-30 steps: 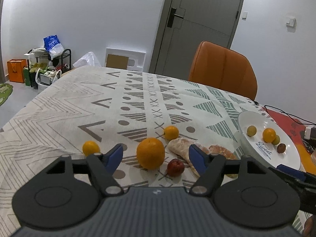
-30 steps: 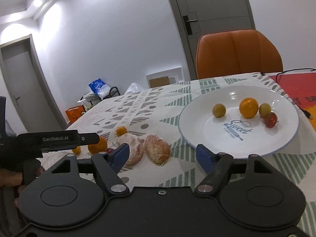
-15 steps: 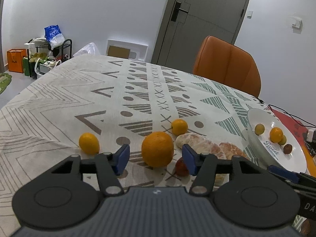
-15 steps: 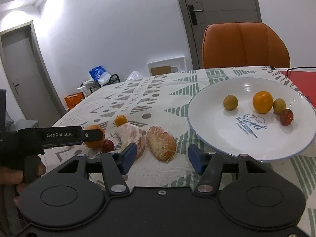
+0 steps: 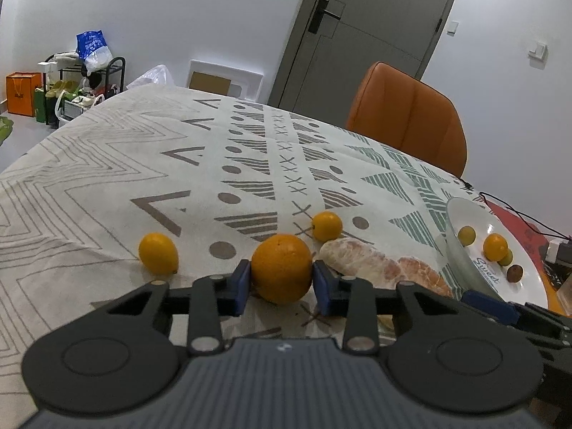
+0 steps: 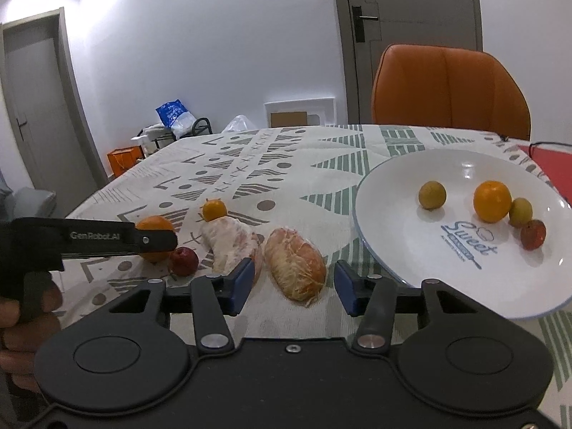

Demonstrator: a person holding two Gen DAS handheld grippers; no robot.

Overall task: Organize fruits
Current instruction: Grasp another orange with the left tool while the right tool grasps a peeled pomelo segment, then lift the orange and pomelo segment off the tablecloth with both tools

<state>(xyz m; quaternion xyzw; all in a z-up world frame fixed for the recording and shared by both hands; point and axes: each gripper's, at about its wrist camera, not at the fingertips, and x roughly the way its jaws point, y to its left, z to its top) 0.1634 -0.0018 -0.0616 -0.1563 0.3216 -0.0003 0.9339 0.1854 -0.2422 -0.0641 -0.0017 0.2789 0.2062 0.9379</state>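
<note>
gripping orange [image 5: 281, 268], left gripper [image 5: 281, 282] fingers closed.

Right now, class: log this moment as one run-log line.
left gripper: shut on large orange | right gripper: open around peeled citrus piece | white plate: four small fruits

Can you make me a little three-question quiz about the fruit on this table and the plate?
1. True or false: the left gripper has its fingers on both sides of the big orange.
2. How many fruits lie on the white plate?
3. Which sits between the right gripper's fingers: A) red fruit, B) peeled citrus piece, C) small tangerine?

Key: 1 true; 2 four; 3 B.
</note>
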